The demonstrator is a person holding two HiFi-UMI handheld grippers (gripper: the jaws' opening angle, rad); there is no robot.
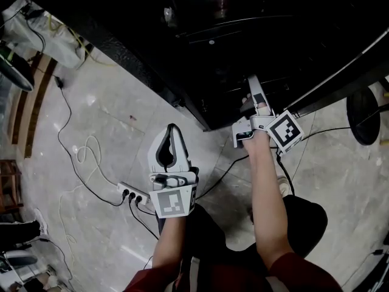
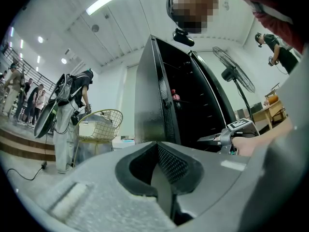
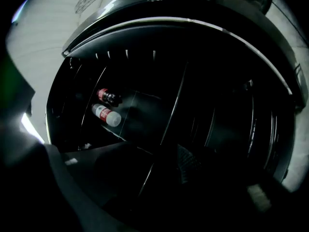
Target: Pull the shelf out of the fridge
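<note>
- Right gripper point(image 3: 154, 168): the jaws stand wide apart and grip nothing. It is reached level into the dark interior and rolled, so the cabinet appears tilted in its own view. One ribbed black pad point(image 3: 187, 162) is visible; the other jaw is in shadow.
- Thin, pale-edged shelf point(image 3: 170, 111): its front edge runs as a bright line through the gap between the open jaws. The pads do not appear to press on it, though the dim light leaves contact uncertain. The shelf sits inside the cabinet, not yet drawn out.
- Two red-labelled bottles point(image 3: 107, 115): they lie deeper in, to the picture's left of the jaws and well apart from them.
- Tall black fridge point(image 1: 243, 35): it is open towards the person, and in the head view the right gripper point(image 1: 254, 93) crosses its lower front edge.
- Left gripper point(image 1: 172, 132): the jaws are closed together on nothing. It hangs over the pale marbled floor point(image 1: 103, 139), outside the fridge and near its corner. Its own view shows the left gripper point(image 2: 157, 146) pads meeting, with the fridge point(image 2: 154, 95) beyond.
- White power strip with black cables point(image 1: 134, 193): it lies on the floor just beside the left gripper.
- Step in hand (judgement): lining the open jaws up on the shelf's front edge; the pull has not begun.
- Next move (judgement): close the right jaws firmly on the edge, then draw straight back along the runners, keeping the shelf level so it does not bind.
</note>
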